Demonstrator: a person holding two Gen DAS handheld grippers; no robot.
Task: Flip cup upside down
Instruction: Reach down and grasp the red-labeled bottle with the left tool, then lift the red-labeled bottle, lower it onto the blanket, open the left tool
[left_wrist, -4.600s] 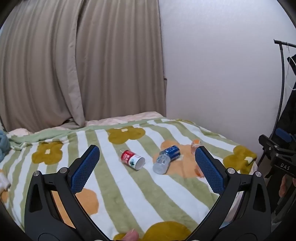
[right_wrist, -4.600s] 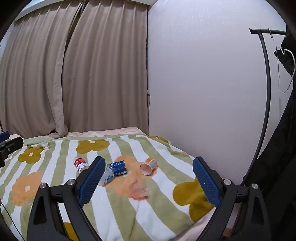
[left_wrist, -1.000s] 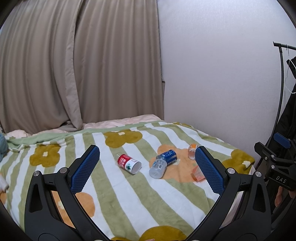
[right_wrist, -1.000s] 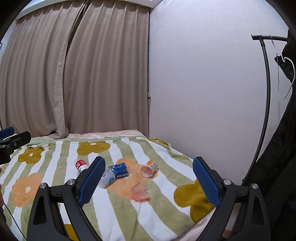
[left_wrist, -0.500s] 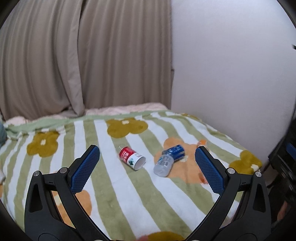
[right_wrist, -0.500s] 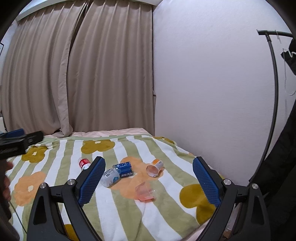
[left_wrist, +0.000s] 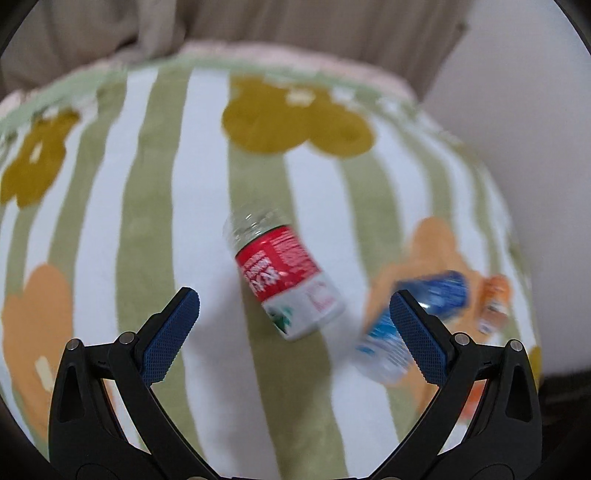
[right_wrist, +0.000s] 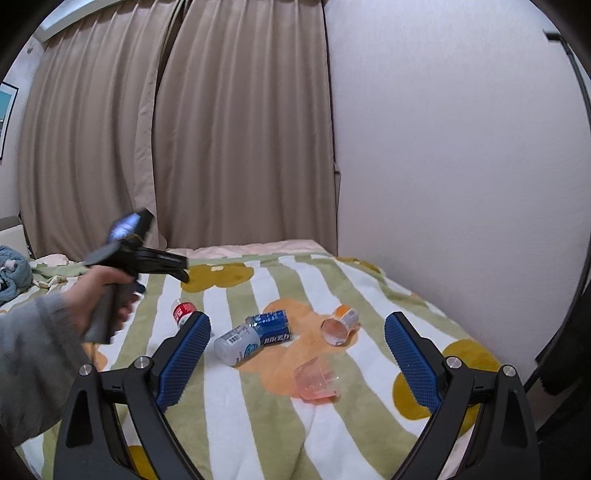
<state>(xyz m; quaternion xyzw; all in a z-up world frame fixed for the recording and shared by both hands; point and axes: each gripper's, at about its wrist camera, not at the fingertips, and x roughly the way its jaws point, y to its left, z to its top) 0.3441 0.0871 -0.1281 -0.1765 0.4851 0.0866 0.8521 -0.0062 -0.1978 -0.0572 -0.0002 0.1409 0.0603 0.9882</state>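
Left gripper (left_wrist: 294, 314) fingers wide apart, empty, over red-label cup (left_wrist: 286, 282) lying on bed (left_wrist: 166, 206). Right gripper (right_wrist: 297, 341) fingers apart too, w/ pink cup (right_wrist: 317, 381) below.

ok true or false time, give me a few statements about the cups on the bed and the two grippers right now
1. The left hand-held gripper is shut on the red-labelled clear plastic cup. False: its jaws stand wide open and the cup lies untouched on the striped flower-print blanket.
2. The red-labelled cup lies on its side. True.
3. The right hand-held gripper is open and holds nothing. True.
4. The clear pink plastic cup sits stacked inside the blue-labelled clear plastic cup. False: they lie apart on the blanket.
5. The small orange-labelled clear cup stands upright. False: it lies tipped on its side.
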